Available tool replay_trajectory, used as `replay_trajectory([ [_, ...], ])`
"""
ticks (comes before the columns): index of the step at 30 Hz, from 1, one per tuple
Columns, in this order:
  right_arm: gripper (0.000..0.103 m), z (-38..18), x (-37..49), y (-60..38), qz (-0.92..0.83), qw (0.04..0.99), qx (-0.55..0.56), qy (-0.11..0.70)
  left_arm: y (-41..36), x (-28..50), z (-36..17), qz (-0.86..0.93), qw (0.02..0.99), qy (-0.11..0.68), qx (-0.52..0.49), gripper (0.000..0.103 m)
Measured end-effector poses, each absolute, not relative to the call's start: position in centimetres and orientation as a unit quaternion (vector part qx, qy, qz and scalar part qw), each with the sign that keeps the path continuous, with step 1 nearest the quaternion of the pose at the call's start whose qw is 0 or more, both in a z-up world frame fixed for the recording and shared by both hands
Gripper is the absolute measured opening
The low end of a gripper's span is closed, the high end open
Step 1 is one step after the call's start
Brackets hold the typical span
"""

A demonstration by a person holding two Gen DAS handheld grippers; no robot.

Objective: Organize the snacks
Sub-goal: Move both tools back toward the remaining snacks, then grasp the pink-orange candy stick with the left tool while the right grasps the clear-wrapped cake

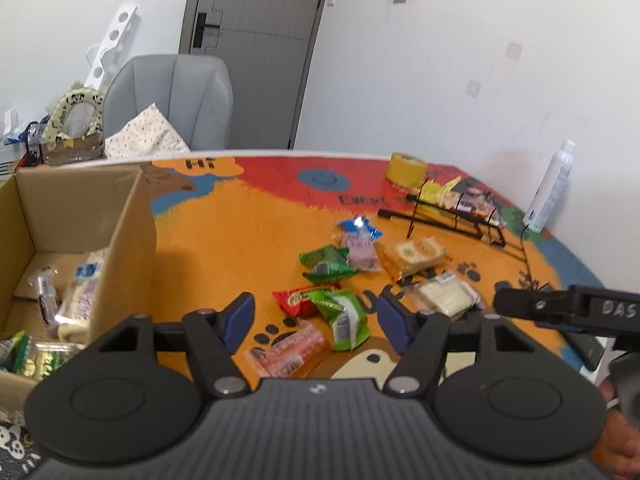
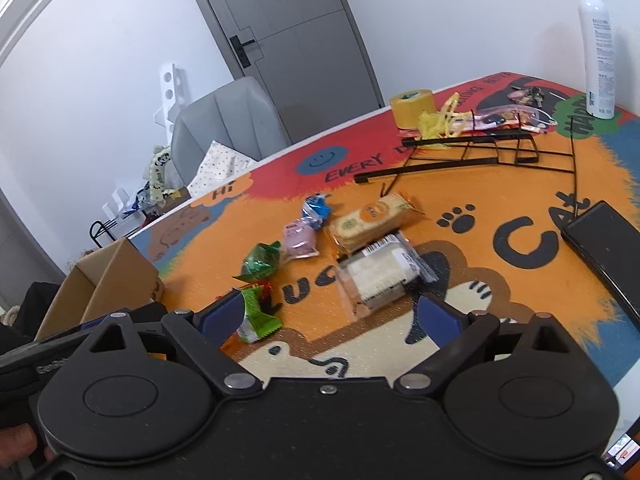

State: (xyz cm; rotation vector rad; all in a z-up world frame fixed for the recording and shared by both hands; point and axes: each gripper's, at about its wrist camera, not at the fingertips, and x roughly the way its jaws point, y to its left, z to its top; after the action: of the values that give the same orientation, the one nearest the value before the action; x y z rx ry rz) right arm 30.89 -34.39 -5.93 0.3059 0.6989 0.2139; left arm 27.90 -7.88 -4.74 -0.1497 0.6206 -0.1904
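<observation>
Left gripper (image 1: 316,316) hangs low over the cartoon mat (image 1: 256,232), jaws apart with nothing pressed between them – a green packet (image 1: 344,316), a red one (image 1: 296,300) and a pink one (image 1: 288,350) lie on the mat in the gap below. Right gripper (image 2: 332,316) hovers with jaws spread wide and empty, a clear-wrapped white snack (image 2: 376,280) just ahead of it, a yellow cracker pack (image 2: 372,218) beyond – and the cardboard box (image 1: 132,232) at the mat's left edge already holds several snacks
</observation>
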Motion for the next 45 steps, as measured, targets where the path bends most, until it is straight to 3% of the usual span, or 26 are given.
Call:
replay_trajectory([
  [12, 0.095, -7.3, 30.8, -34.5, 0.102, 0.918, 0.147, 0.354, -8.1, 30.0, -7.7, -0.072, 0.939, 0.331, -0.065, 0.059],
  [20, 0.095, -7.8, 31.6, -33.5, 0.094, 0.925, 0.110, 0.351, -8.3, 30.9, -9.4, -0.063, 0.930, 0.357, -0.053, 0.049],
  [25, 0.095, -8.7, 32.6, -33.2, 0.100, 0.924, 0.102, 0.355, -8.6, 30.6, -10.3, -0.070, 0.923, 0.375, -0.043, 0.029],
  [32, 0.095, -10.0, 33.7, -33.6, 0.101, 0.930, 0.086, 0.344, -8.4, 30.1, -10.0, -0.067, 0.928, 0.363, -0.044, 0.019],
  [45, 0.094, -11.7, 36.2, -35.8, 0.099, 0.932, 0.073, 0.341, -7.3, 30.6, -9.6, -0.038, 0.932, 0.355, -0.068, 0.017],
])
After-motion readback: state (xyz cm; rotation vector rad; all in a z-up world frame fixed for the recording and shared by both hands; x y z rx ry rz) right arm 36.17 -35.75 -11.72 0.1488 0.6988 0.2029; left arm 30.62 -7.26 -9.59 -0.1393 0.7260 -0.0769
